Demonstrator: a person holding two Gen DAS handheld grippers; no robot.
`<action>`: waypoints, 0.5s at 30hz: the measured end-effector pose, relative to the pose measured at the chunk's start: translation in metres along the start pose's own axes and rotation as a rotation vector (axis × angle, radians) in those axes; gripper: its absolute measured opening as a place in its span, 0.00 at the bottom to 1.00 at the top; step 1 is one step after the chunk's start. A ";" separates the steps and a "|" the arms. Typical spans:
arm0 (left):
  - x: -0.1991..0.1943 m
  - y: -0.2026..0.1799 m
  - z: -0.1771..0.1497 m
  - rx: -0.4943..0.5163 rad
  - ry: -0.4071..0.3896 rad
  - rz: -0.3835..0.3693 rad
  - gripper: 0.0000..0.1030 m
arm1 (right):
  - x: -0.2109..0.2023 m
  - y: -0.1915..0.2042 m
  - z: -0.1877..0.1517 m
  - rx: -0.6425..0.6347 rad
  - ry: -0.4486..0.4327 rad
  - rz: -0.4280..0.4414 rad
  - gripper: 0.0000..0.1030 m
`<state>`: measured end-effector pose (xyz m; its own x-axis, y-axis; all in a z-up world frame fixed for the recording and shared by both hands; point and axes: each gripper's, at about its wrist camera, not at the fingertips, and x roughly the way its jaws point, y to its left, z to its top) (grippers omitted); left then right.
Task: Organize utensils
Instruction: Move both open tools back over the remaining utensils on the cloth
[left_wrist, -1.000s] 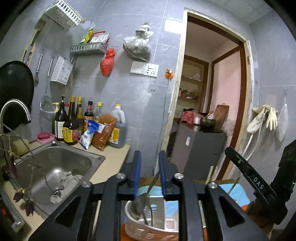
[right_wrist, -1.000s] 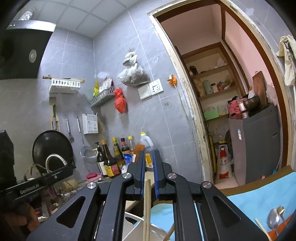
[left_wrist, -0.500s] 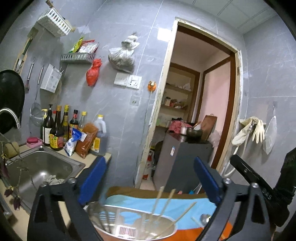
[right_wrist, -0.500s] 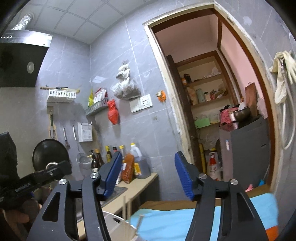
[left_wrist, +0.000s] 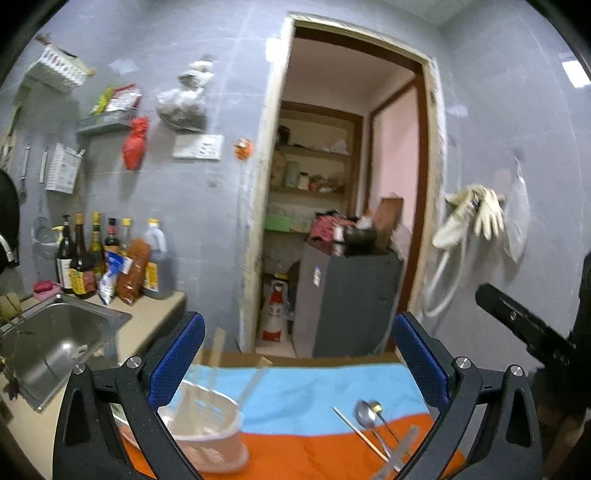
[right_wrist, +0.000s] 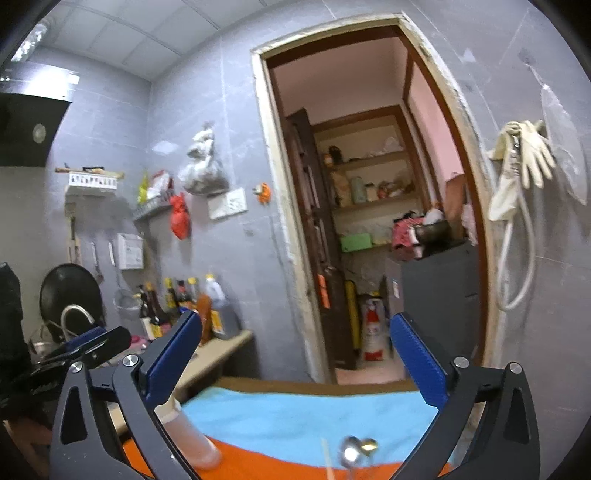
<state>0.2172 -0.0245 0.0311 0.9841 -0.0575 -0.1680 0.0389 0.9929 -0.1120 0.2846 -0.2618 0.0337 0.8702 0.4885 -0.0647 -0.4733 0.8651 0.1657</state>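
My left gripper (left_wrist: 297, 360) is open and empty above the blue and orange cloth (left_wrist: 314, 391). A white utensil holder (left_wrist: 207, 432) with chopsticks (left_wrist: 216, 354) standing in it sits low left between its fingers. A metal spoon (left_wrist: 365, 413), a loose chopstick (left_wrist: 360, 434) and a flat metal utensil (left_wrist: 400, 452) lie on the cloth to the right. My right gripper (right_wrist: 295, 360) is open and empty above the same cloth (right_wrist: 295, 417). The holder's edge (right_wrist: 184, 432) shows low left, the spoon (right_wrist: 349, 452) at the bottom.
A steel sink (left_wrist: 55, 339) and a counter with sauce bottles (left_wrist: 96, 258) lie left. An open doorway (left_wrist: 347, 221) with a grey cabinet (left_wrist: 351, 295) is ahead. Gloves (left_wrist: 476, 218) hang on the right wall. The right gripper's body (left_wrist: 528, 328) shows at right.
Both grippers have opened: the left let go of a spoon, the right let go of chopsticks, over the holder. Both views have swung right and away from the holder.
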 end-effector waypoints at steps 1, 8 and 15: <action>0.003 -0.007 -0.005 0.008 0.017 -0.009 0.97 | -0.002 -0.007 -0.003 0.001 0.010 -0.011 1.00; 0.026 -0.044 -0.046 0.004 0.139 -0.037 0.97 | -0.011 -0.055 -0.026 0.031 0.110 -0.075 1.00; 0.050 -0.066 -0.080 0.033 0.226 -0.035 0.97 | -0.013 -0.083 -0.053 0.043 0.183 -0.110 1.00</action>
<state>0.2496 -0.1011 -0.0481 0.9182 -0.1100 -0.3805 0.0817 0.9926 -0.0899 0.3054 -0.3339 -0.0314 0.8747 0.4077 -0.2620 -0.3677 0.9105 0.1892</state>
